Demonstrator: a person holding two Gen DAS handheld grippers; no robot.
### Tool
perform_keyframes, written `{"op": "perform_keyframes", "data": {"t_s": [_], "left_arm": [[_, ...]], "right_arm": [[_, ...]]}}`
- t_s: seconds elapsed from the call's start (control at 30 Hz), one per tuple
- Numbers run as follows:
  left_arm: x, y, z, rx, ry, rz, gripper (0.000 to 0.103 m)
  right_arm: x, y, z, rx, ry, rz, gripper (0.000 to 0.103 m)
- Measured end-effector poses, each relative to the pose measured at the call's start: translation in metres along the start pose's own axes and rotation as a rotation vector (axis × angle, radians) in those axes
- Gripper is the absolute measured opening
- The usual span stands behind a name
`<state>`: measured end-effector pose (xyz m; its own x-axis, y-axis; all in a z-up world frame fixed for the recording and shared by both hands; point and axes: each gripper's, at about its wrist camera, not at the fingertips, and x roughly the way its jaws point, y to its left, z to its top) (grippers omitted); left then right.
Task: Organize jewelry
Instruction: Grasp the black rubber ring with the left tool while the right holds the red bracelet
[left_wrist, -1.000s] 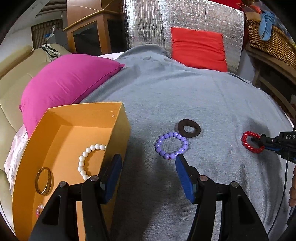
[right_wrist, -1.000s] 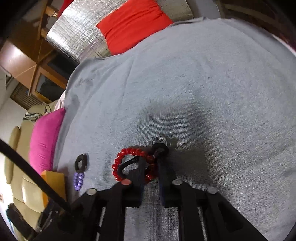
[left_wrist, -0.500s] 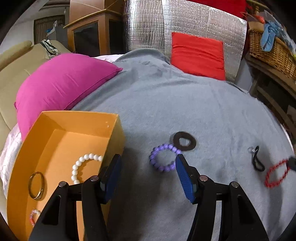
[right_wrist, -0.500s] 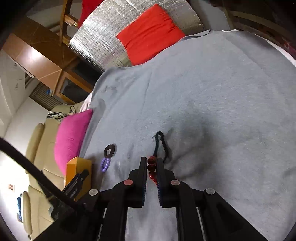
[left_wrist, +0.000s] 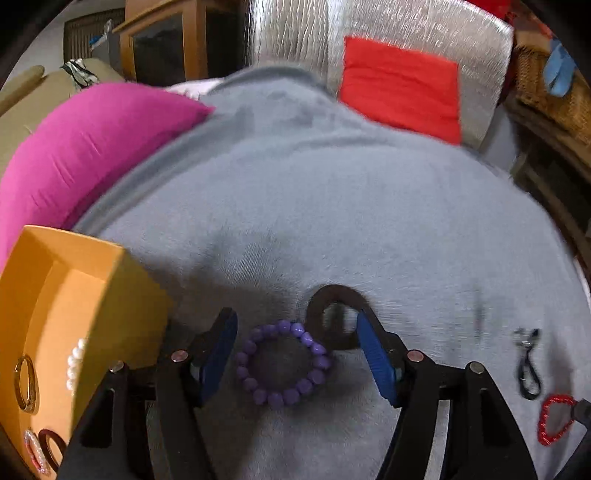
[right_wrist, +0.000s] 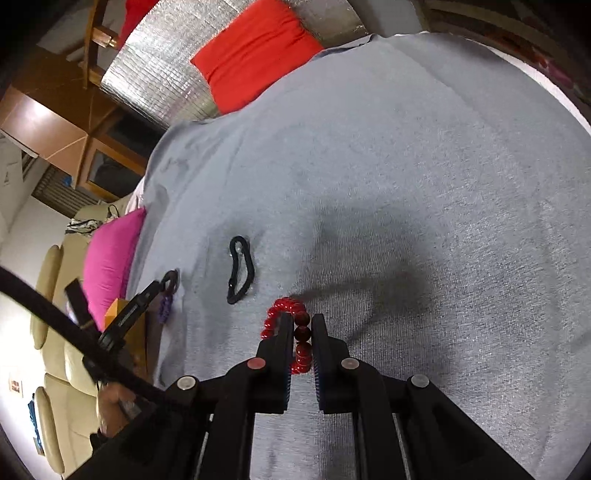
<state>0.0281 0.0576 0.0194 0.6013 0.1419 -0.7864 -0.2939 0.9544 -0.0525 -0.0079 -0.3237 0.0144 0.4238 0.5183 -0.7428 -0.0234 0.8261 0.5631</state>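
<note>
Grey blanket (left_wrist: 332, 206) bears a purple bead bracelet (left_wrist: 282, 363) between the spread left gripper (left_wrist: 293, 332); right gripper (right_wrist: 299, 325) pinches glossy red beads (right_wrist: 282, 308).

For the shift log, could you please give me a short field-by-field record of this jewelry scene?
surface: grey blanket
left gripper: open, straddling the purple bead bracelet
right gripper: shut on the red bead bracelet
orange cardboard box: holds a white pearl bracelet and a gold bangle
loose on blanket: dark brown ring scrunchie, thin black hair tie
</note>
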Motion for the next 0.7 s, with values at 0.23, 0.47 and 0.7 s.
{"op": "perform_keyframes", "data": {"t_s": [0.23,0.47,0.7], "left_arm": [[0.023,0.002,0.009,-0.042,0.055,-0.040,0.068],[0.020,-0.014,0.009,0.039,0.031,-0.088,0.019],[0.010,-0.021,0.004,0.095,0.042,-0.157,0.008]], "right_arm": [[0.015,0.004,-0.003,-0.024,0.036,-0.045,0.011],[0.027,0.013,-0.010,-0.060,0.041,-0.114,0.013],[0.037,0.027,-0.014,-0.161,-0.005,-0.173,0.011]]}}
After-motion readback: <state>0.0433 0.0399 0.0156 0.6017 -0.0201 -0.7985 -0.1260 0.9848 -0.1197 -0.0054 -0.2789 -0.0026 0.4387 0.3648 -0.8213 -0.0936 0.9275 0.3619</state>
